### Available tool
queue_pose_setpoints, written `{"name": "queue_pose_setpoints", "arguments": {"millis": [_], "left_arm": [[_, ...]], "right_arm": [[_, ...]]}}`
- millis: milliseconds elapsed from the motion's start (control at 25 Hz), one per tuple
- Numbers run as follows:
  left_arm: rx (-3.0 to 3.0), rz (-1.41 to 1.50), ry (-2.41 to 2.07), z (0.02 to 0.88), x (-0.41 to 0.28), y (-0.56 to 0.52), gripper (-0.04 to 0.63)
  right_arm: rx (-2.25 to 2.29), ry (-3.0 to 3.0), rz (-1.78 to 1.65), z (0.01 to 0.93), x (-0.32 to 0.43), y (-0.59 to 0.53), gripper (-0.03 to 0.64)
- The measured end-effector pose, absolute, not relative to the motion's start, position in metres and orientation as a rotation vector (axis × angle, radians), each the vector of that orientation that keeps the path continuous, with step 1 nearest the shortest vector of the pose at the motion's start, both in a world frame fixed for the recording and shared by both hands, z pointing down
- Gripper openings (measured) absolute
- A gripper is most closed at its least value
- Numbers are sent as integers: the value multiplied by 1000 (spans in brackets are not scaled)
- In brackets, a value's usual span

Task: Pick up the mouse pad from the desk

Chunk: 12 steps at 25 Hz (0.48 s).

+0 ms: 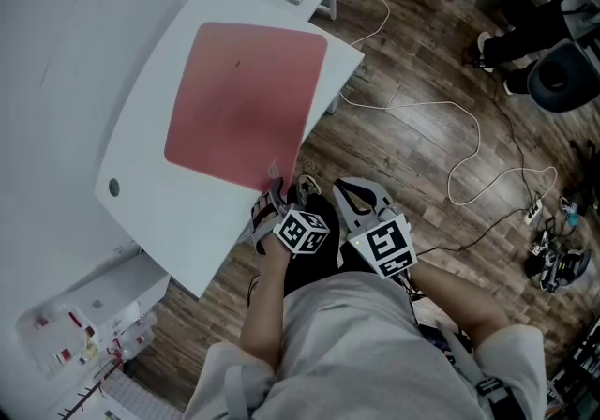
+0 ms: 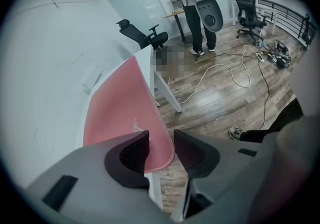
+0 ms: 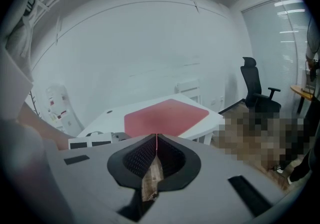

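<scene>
- Left gripper (image 2: 160,142): jaws spread, one above and one below the near corner of the mouse pad (image 2: 120,108). The corner sits in the gap, and the pads do not appear to press on it.
- Right gripper (image 3: 156,140): jaws pressed together, nothing made out between them. It hangs off the bench edge, just beside the left gripper and apart from the pad.
- Mouse pad: red, large, with rounded corners and a stitched rim. It lies flat on the white bench (image 1: 136,165) and covers most of the top. Its near corner reaches the bench edge and seems to stand slightly past it, over the wood floor (image 1: 412,137).
- Handling, as judged: thin, light and limp, and not fragile. Lifted by one corner it should droop and peel off the bench rather than rise flat. The underside likely clings to the top.
- Grip point, as judged: that overhanging corner is the only place where a jaw can pass beneath. The bite should go beyond the stitched rim onto the flat cloth, or the rim may slip out.
</scene>
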<state>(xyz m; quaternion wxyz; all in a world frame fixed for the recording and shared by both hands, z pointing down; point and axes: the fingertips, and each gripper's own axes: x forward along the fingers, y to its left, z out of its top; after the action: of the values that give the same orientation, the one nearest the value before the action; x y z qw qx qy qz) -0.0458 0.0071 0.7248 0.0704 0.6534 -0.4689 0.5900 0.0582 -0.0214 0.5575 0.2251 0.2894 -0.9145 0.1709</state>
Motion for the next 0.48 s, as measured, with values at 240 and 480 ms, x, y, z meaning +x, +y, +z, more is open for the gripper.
{"name": "queue_pose_setpoints", "arguments": {"millis": [240, 480], "left_arm": [[1949, 1890, -1393, 733, -45, 6, 153], [1901, 2013, -1420, 738, -48, 6, 156]], "right_arm": [[793, -2521, 481, 560, 64, -22, 40], [770, -2523, 483, 561, 66, -22, 40]]}}
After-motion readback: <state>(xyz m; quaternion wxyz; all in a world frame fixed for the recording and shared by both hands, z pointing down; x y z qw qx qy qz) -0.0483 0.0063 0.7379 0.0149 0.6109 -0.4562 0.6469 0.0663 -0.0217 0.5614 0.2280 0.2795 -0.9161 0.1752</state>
